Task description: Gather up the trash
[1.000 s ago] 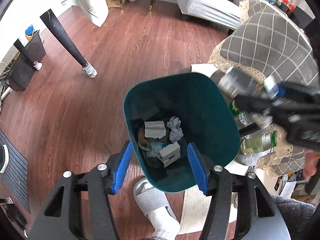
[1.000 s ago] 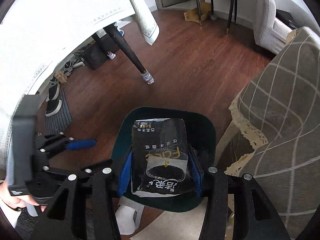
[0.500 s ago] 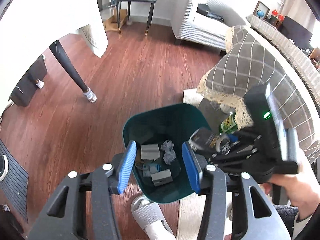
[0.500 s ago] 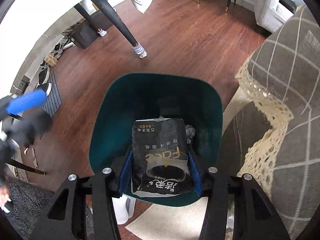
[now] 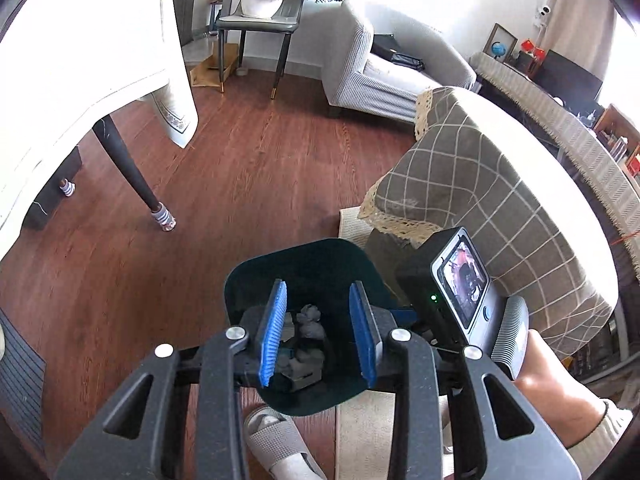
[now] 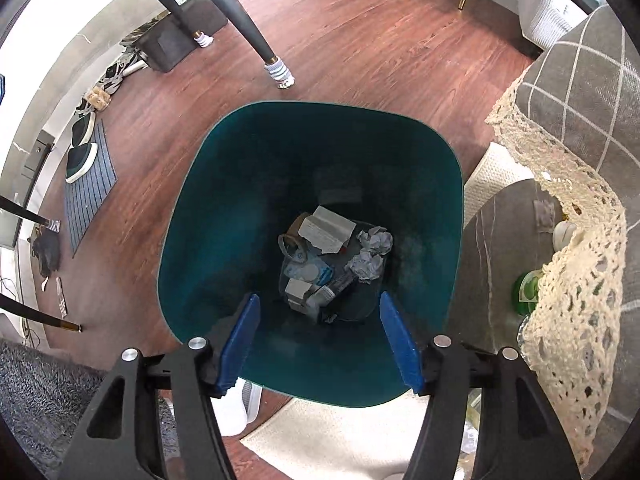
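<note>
While over the teal trash bin point(image 6: 192, 216):
Right tongs point(image 6: 320, 344): spread wide, empty.
Left tongs point(image 5: 318, 332): parted, empty.
Bin floor: crumpled paper balls point(image 6: 370, 254), small cartons point(image 6: 326, 228).

Home living room: sofa point(image 5: 384, 76), wood floor point(image 5: 248, 168).

1. The bin point(image 6: 192, 248) looks like smooth teal plastic with a soft sheen inside.
2. The paper balls point(image 6: 374, 240) in it are crumpled, grey and matt.
3. The floor point(image 6: 360, 48) is reddish wood, grained and slightly glossy.
4. The cover point(image 5: 480, 184) is checked grey cloth edged with cream lace point(image 6: 568, 216).
5. The pads point(image 6: 240, 340) are ribbed blue, on matt black plastic with shiny metal screws.
</note>
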A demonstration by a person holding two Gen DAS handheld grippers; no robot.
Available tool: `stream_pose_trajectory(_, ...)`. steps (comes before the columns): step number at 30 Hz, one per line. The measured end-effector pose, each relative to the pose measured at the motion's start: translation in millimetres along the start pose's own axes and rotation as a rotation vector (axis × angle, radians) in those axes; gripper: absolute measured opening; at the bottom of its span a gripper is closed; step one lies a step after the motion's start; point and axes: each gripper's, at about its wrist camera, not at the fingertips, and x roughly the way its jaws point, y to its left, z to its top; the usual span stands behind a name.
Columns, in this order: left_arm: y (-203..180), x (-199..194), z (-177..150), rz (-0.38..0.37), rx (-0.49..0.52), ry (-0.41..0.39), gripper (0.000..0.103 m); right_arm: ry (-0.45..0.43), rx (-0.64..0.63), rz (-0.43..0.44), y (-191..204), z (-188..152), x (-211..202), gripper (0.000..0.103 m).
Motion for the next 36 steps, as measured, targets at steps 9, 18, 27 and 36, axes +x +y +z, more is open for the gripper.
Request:
stream_pose_trajectory(9, -12, -29, 5, -0.002, 0.037, -0.056, 0.034, -0.068, -0.029, 0.0, 7, -1, -29, 0.063)
stream_pose_trajectory(18, -26, -62, 16, 0.01, 0.038, -0.13, 0.053, -0.21, -0.069, -0.012, 16, 1, -91, 0.063)
stream_pose_trajectory(27, -53, -92, 14, 0.09, 0.091, -0.215, 0.081, -0.406, -0.061, -0.048, 7, -8, -169, 0.061)
stream_pose_trajectory(36, -80, -114, 12, 0.167, 0.068, -0.27, 0.094, -0.564, 0.024, -0.142, -26, -54, -250, 0.066)
